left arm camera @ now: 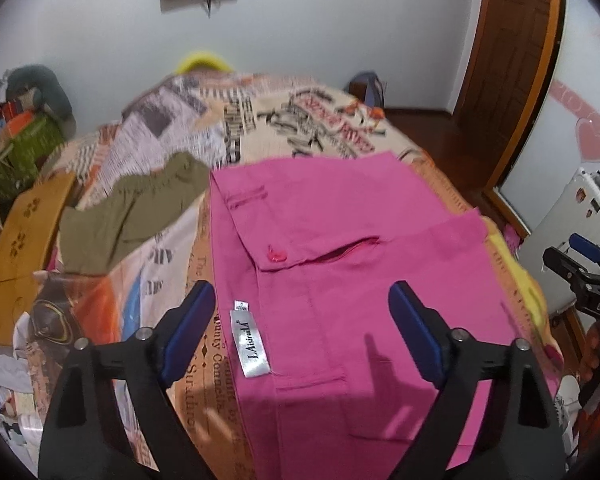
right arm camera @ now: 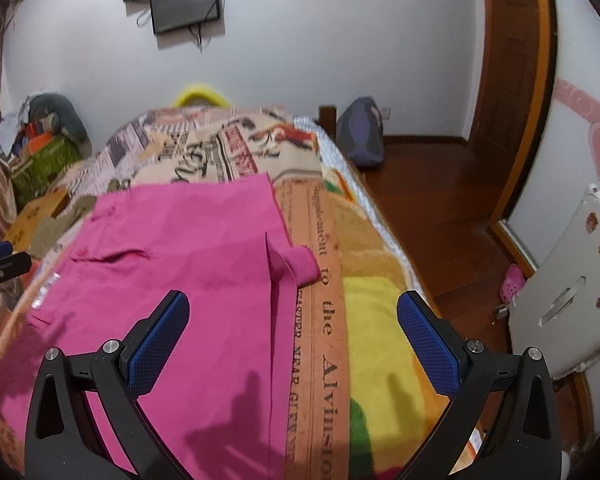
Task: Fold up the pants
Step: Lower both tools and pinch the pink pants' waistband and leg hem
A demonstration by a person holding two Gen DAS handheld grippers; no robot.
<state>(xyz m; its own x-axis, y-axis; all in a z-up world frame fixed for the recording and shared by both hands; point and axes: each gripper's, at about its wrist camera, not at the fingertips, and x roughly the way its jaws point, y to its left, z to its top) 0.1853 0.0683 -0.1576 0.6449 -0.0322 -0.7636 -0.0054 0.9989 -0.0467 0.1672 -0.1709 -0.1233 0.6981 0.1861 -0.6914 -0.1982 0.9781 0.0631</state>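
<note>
Pink pants [left arm camera: 340, 248] spread flat on the bed [left arm camera: 292, 120], over a newspaper-print blanket [right arm camera: 328, 320]. Waistband at the left edge in the left wrist view, running away from the camera towards the far wall, with a pink button [left arm camera: 275, 255] and a white label [left arm camera: 249, 340] along it. Long axis therefore lying across the bed, waist to the left and legs pointing right (a fair reading, since the fisheye bends every line). Open fly slit [left arm camera: 352, 250] showing just right of the button. In the right wrist view, a small turned-over flap of pink cloth [right arm camera: 298, 266] at the right-hand edge of the pants, resting on the orange strip of print.

Left tool [left arm camera: 302, 336] hovering above the waistband end, blue pads spread wide, nothing pinched between them, label and seam visible in the gap. Right tool [right arm camera: 292, 336] likewise spread wide and empty, poised over the right-hand edge of the pants, with pink cloth under the left pad and yellow blanket under the right.

Olive garment [left arm camera: 140, 216] lying crumpled on the bed to the left of the pants, just beside the waistband corner. White suitcase [right arm camera: 572, 288] standing on the floor to the right of the bed.
</note>
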